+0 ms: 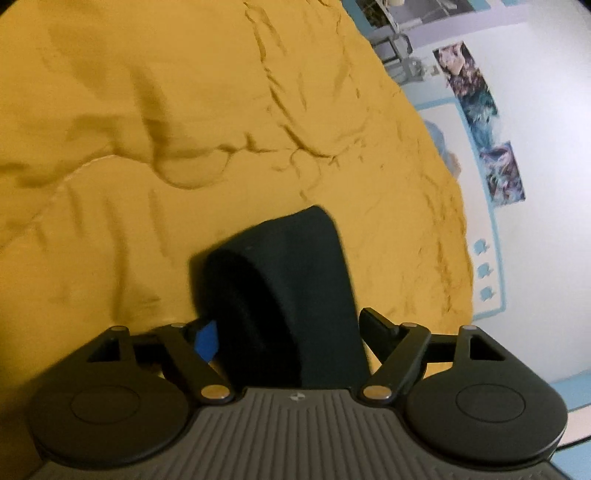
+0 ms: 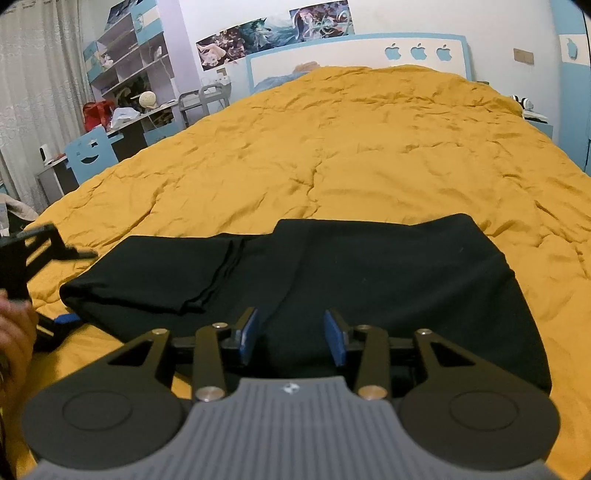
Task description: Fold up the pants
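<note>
Pants [image 2: 332, 280], black, lie flat across the near part of the bed, folded over on themselves; a doubled edge with a seam line runs down the left half. Their left end reaches the left gripper [image 1: 288, 332], whose fingers stand wide apart with a thick roll of the black cloth between them; whether the pads press it I cannot tell. In the right wrist view that gripper shows at the left edge, held by a hand [image 2: 13, 332]. Right gripper [image 2: 293, 338] is released, blue pads spread, hovering just over the pants' near edge.

Quilt [image 2: 369, 147], mustard yellow and creased all over, covers the whole bed. Headboard [image 2: 351, 51] is white with blue trim and three blue apple cutouts. Posters [image 2: 273, 29] hang on the wall above. Shelf [image 2: 125, 48], cluttered desk [image 2: 129, 122] and blue chair [image 2: 90, 153] stand left of the bed, by a pale curtain [image 2: 33, 92].
</note>
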